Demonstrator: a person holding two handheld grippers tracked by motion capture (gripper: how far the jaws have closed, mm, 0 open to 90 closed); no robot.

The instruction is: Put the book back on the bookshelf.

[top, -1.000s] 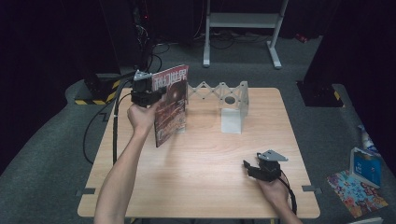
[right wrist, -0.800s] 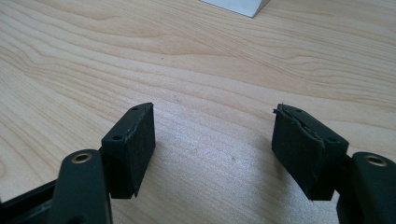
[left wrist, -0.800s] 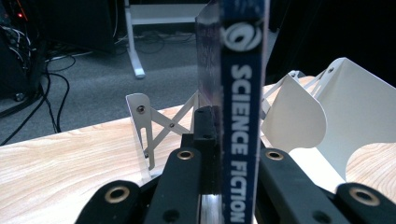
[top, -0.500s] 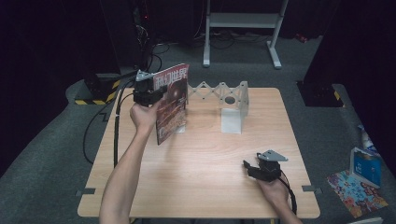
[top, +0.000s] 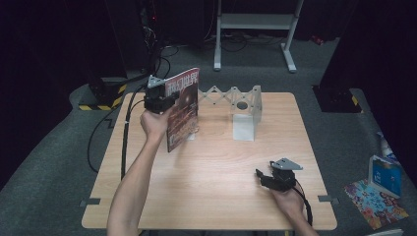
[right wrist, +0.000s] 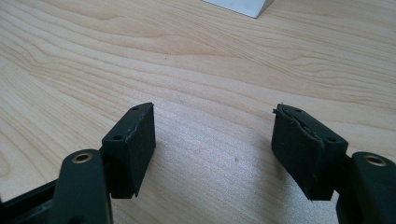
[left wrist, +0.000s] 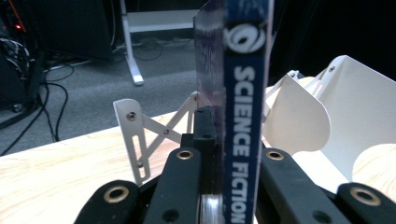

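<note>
High view showed the person's left forearm reaching from the bottom edge up and across the left half of the table (top: 211, 172), the arm nearly straight and the hand raised off the wood. That hand carried the left gripper (top: 162, 101) near the table's far left part, its grey plate on top and its cable hanging down past the table edge. The jaws were clamped tight on a magazine (top: 183, 110), gripping it at one long edge. The magazine stood upright, cover facing the camera, its lower edge at or just above the tabletop; which of the two I could not tell. Just beyond it, towards the far edge, stood a white folding rack (top: 238, 105).

Left gripper view looked along the closed jaws, with the magazine's (left wrist: 243, 116) blue spine, lettered "SCIENCE FICTION", pinched between the pads and rising straight up. The rack's (left wrist: 327, 116) white dividers and scissor links lay just behind it.

The right hand rested low at the table's near right part, wrist at the near edge, with the right gripper (top: 275, 177) pointing towards the middle of the table. Right gripper view showed its jaws spread wide over bare wood, holding nothing.
</note>
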